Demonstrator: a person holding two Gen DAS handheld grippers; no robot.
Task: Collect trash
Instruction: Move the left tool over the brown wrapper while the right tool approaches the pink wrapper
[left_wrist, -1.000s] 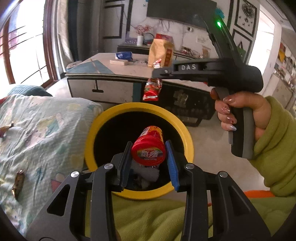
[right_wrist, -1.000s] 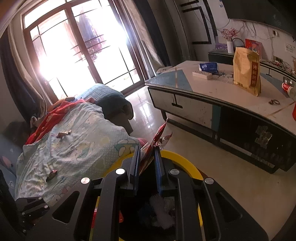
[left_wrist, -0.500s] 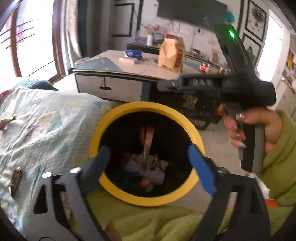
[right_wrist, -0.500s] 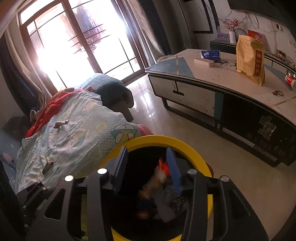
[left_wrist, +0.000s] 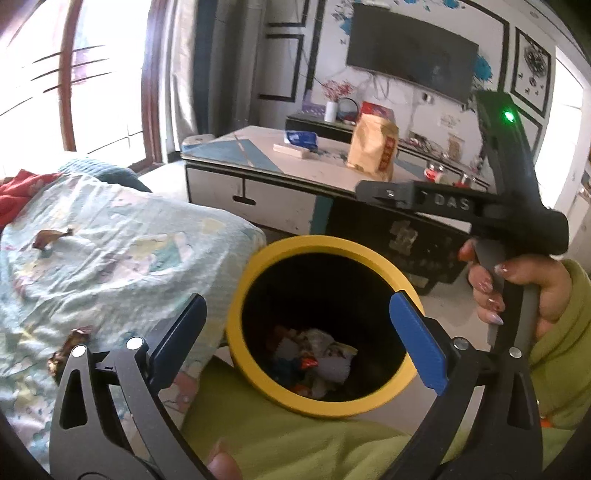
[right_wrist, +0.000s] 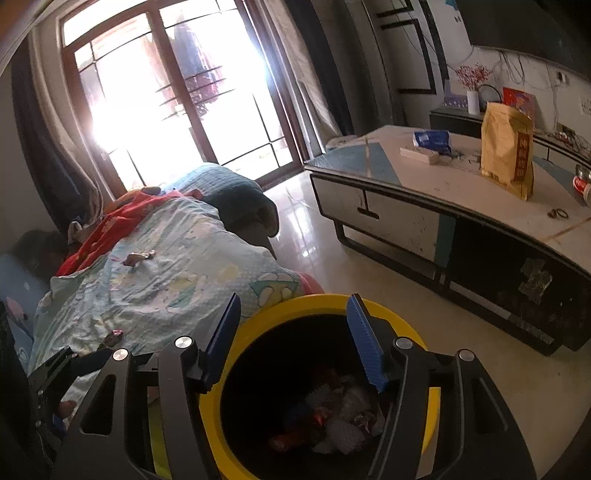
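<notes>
Both grippers hang over the yellow-rimmed bin (left_wrist: 325, 258), and their jaws have just been opening. The left gripper (left_wrist: 295, 328) stands wide apart with nothing between its jaws; the right gripper (right_wrist: 293, 332) is parted and empty too. Mixed trash (left_wrist: 314, 354) lies at the bin's bottom. Two wrappers (right_wrist: 138, 256) lie on the patterned bedcover (left_wrist: 122, 251) beside the bin.

The junk at the bottom of the yellow bin (left_wrist: 255, 273) was a dark jumble, couldn't tell the pieces apart. The wrappers (right_wrist: 138, 256) on the blanket (right_wrist: 177, 266) were too small to read, and the right gripper's (right_wrist: 293, 341) handle got cut off by the bottom edge.
</notes>
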